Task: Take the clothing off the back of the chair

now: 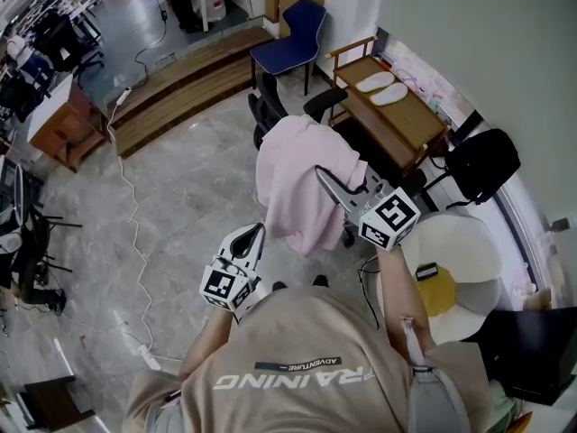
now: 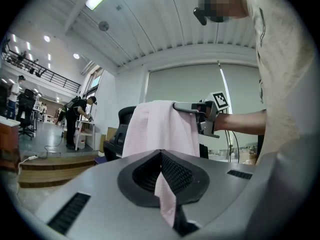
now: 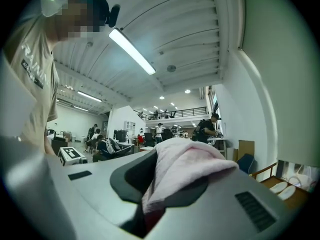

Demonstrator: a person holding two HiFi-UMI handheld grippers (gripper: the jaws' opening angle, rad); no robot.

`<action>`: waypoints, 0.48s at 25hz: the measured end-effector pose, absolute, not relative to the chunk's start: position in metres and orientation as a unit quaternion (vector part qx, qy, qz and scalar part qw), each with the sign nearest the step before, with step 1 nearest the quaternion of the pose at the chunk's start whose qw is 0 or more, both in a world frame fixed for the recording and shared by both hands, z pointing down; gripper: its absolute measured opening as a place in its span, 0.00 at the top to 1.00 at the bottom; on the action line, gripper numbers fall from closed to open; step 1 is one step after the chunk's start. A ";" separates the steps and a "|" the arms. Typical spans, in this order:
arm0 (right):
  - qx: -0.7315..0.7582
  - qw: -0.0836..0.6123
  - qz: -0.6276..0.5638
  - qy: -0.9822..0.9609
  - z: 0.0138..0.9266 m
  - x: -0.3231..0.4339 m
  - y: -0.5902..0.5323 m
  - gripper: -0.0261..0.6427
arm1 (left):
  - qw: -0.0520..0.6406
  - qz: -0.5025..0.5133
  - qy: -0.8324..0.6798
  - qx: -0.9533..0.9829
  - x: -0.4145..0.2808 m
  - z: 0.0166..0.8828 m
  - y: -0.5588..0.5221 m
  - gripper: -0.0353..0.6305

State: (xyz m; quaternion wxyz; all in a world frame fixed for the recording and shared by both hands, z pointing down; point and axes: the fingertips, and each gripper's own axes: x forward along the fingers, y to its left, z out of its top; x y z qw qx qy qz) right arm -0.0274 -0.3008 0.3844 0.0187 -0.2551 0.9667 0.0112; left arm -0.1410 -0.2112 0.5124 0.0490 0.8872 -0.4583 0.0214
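Note:
A pink piece of clothing (image 1: 302, 183) hangs over the back of a black office chair (image 1: 270, 111) in the head view. My right gripper (image 1: 321, 172) is shut on the cloth's top, with a pink fold (image 3: 185, 171) bunched between its jaws in the right gripper view. My left gripper (image 1: 259, 231) sits lower at the cloth's near left edge. In the left gripper view a narrow pink strip (image 2: 165, 196) is pinched between its jaws. That view also shows the clothing (image 2: 160, 129) draped from the right gripper (image 2: 176, 105), with the chair (image 2: 124, 124) behind it.
A wooden bench (image 1: 419, 129) with two white slippers stands behind the chair, and a blue chair (image 1: 293, 39) beyond it. A second black chair (image 1: 482, 165) and a white round table (image 1: 469, 242) are at the right. Wooden steps (image 1: 180, 84) and a floor cable (image 1: 132, 206) lie left.

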 end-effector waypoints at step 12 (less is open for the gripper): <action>-0.295 0.038 0.038 0.954 0.346 -0.004 -0.273 0.87 | 0.051 0.014 -0.419 0.907 -0.140 0.512 -0.203 0.93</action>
